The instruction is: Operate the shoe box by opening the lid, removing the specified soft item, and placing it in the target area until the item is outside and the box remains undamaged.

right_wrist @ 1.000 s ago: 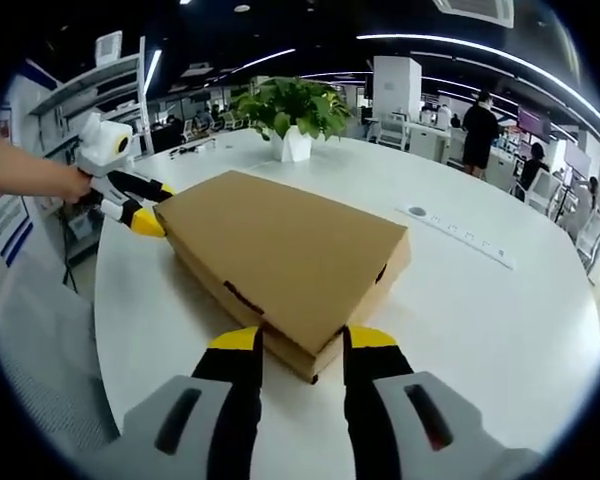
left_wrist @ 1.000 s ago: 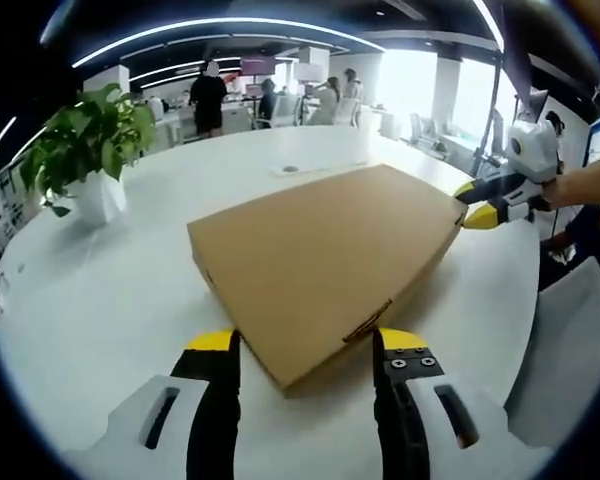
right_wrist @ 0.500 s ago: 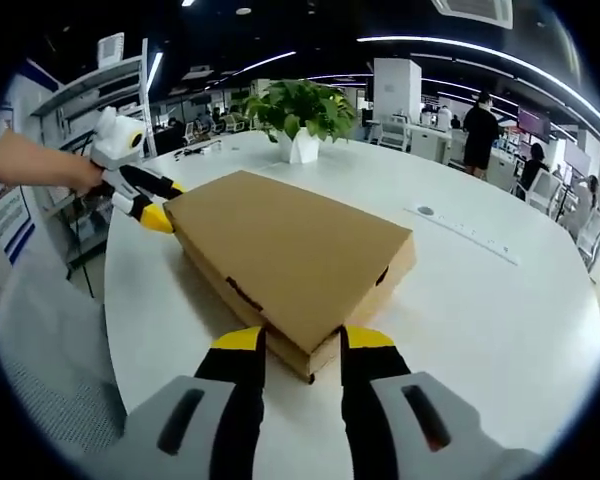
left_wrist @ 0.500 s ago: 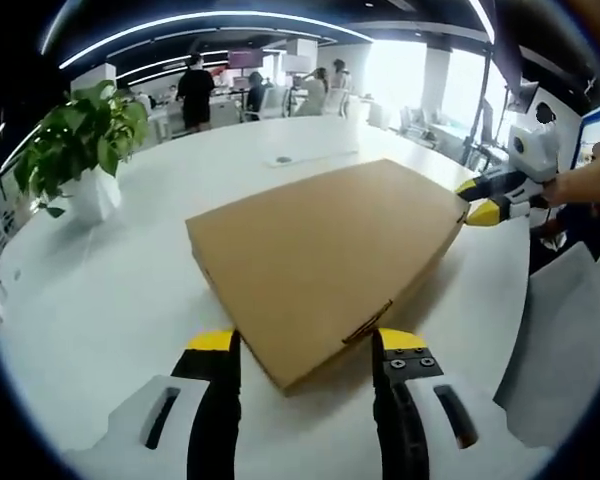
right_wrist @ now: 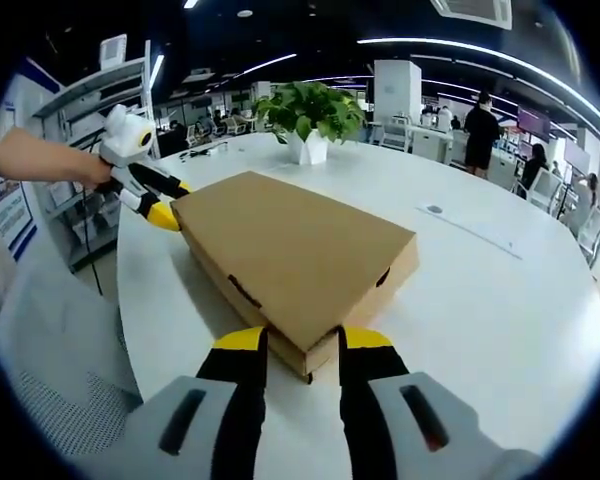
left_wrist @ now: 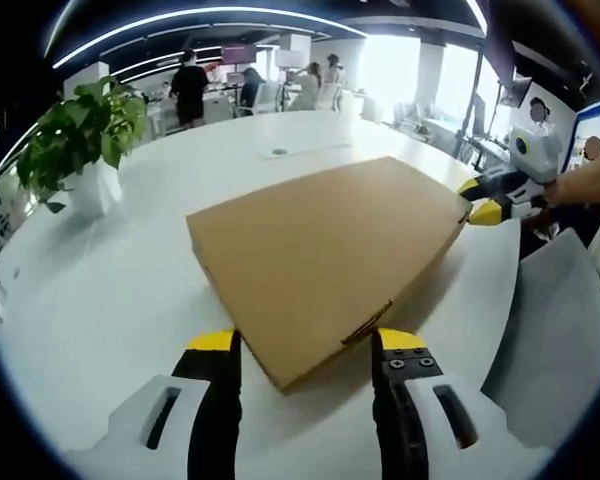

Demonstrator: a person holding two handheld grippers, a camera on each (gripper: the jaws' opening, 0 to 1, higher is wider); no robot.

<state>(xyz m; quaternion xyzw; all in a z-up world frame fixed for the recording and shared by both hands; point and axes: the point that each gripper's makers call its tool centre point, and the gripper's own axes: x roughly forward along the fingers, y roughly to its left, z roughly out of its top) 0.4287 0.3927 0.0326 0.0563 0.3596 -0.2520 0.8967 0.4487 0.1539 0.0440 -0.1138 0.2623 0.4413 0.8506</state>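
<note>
straddling shoe box (left_wrist: 325, 255) corners, both claws

My two yellow-tipped, grey-and-black grippers (left_wrist: 302, 345) (right_wrist: 292, 342) flank a plain tan shoe box (left_wrist: 325, 255). It sits on a white table (left_wrist: 110, 290). A green plant (right_wrist: 308, 108) stands in a white pot.

The box (left_wrist: 325, 262) is flat, plain brown cardboard, and it lies on my white table (left_wrist: 110, 290) with its lid shut. One corner points between my left fingers (left_wrist: 216, 352), the opposite one between my right fingers (right_wrist: 242, 345). Small dark notches mark its side walls. Nothing soft is out yet.
</note>
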